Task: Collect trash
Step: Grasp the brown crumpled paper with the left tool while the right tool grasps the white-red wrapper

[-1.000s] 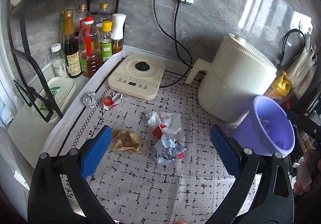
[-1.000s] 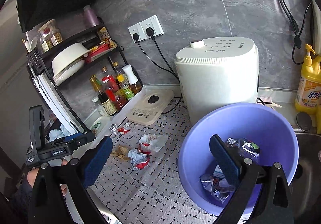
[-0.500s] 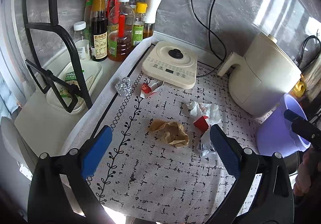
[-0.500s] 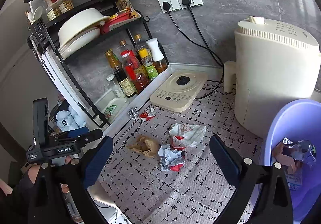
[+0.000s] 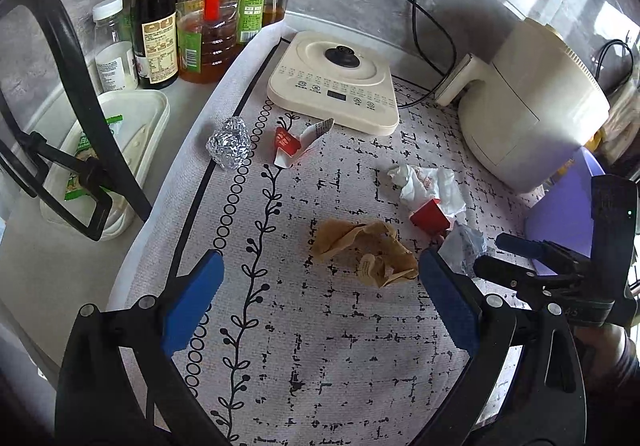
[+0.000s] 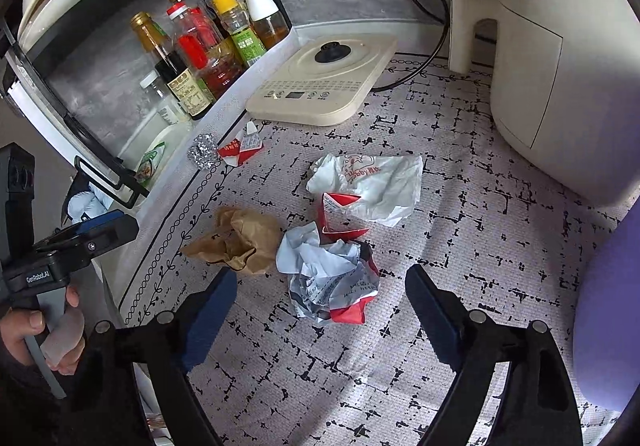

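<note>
- Left wrist view: left gripper [image 5: 318,298] is spread wide, nothing held, hanging above the patterned mat [image 5: 344,358]. Wide spread likely so it can straddle a bulky wad.
- Crumpled brown paper [image 5: 362,252] lies on the mat between and just beyond the fingertips, looks like this claw's target.
- Foil ball [image 5: 229,143] and small red-white carton [image 5: 294,142] sit apart near the mat's edge, just in front of the induction cooker [image 5: 334,80].
- White wrapper [image 5: 428,182] and red box piece [image 5: 430,220] lie right of the brown paper, near the air fryer [image 5: 532,106].
- Purple bin [image 5: 564,214] stands at right, close to the trash, presumably for short drops.
- Right wrist view: right gripper [image 6: 320,312] also wide and empty, lined up on the grey-red crumpled wrapper [image 6: 330,278], which lies between its fingers.
- Brown paper touches that wrapper's left side; a grab may drag both.
- Bin's purple wall shows at right edge; contents not visible.
</note>
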Motion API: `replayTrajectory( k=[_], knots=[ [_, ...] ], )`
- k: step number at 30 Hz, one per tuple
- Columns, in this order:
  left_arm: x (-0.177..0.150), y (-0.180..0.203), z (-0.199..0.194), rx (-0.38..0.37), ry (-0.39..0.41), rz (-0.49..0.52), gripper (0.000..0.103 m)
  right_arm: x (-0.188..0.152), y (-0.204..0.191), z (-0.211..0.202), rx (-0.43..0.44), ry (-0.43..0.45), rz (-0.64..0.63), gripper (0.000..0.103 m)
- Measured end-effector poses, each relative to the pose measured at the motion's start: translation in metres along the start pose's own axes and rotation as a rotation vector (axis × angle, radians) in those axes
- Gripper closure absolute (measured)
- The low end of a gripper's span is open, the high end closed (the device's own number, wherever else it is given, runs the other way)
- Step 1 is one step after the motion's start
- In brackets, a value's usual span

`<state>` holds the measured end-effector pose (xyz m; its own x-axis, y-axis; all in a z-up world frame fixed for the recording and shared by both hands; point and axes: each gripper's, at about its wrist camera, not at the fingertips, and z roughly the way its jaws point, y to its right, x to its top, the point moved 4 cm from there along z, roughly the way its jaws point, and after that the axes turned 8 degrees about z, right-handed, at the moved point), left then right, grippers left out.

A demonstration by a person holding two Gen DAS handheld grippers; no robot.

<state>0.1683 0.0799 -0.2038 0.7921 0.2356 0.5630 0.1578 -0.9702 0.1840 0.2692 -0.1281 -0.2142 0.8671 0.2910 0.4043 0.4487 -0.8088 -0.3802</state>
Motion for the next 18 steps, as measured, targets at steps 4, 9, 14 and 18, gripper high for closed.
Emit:
replayTrajectory(
  k=[4,9,14,18],
  knots=[
    [0.009,0.007,0.019,-0.052,-0.030,0.060,0.006,-0.009,0.010,0.033,-0.031,-0.084,0.068,0.072],
    [0.014,0.025,0.045,-0.126,-0.064,0.139,0.006,-0.015,0.012,0.025,-0.051,-0.057,0.109,0.071],
    [0.019,0.042,0.062,-0.169,-0.092,0.227,0.006,-0.022,0.023,0.007,-0.087,-0.031,0.173,0.071],
    [0.019,0.058,0.072,-0.171,-0.108,0.318,0.006,-0.027,0.030,-0.006,-0.113,-0.006,0.209,0.070]
  ],
)
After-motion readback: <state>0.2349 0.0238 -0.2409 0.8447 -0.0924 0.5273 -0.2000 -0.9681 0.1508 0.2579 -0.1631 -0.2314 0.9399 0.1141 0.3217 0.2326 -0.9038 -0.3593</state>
